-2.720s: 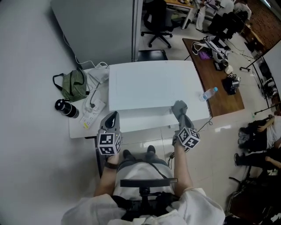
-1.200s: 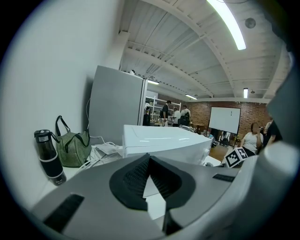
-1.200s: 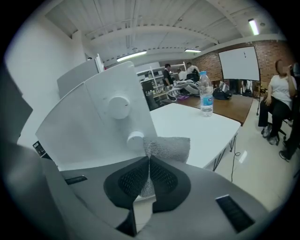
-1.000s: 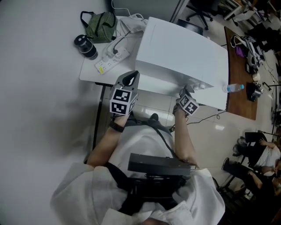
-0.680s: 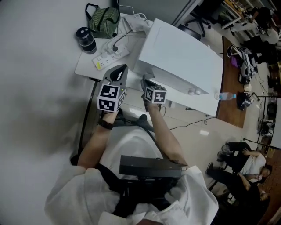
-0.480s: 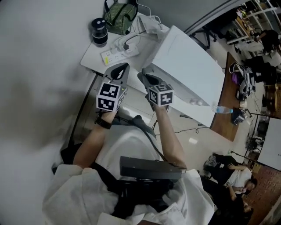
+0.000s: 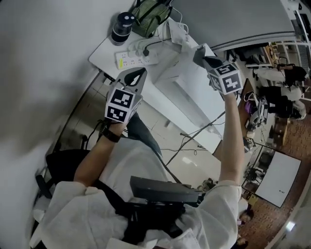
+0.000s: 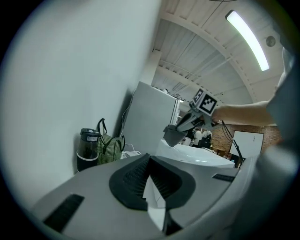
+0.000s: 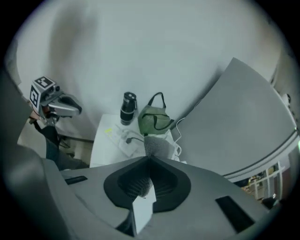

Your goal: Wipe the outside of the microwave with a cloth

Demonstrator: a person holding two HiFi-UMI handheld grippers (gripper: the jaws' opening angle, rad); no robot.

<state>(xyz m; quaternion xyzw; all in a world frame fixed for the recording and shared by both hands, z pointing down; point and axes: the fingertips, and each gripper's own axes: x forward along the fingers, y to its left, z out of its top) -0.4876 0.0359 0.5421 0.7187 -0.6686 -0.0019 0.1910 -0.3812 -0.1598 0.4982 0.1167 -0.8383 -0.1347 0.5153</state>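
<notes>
Grey cloth is pinched in the right gripper. Its jaws are closed on the cloth's lower edge, so the fabric stands up just past the tips. The person's right arm is stretched out, and the gripper holds the cloth over the far end of the white microwave, near its top. In the left gripper view the cloth hangs low over the top panel and may be touching it, but the angle does not settle that.

The left gripper hovers by the near left corner of the microwave, apart from it. Its jaws are pressed together with nothing between them, and its marker cube faces the head camera.

The microwave stands on a white table. Beside it on the table lies a white power strip with a dark plug in it. A black bottle stands upright near the table's far edge, with a green bag just beside it. White cables are bunched between the bag and the microwave. A grey panel rises behind the table. Thin cords trail across the pale tiled floor below the table's edge.
</notes>
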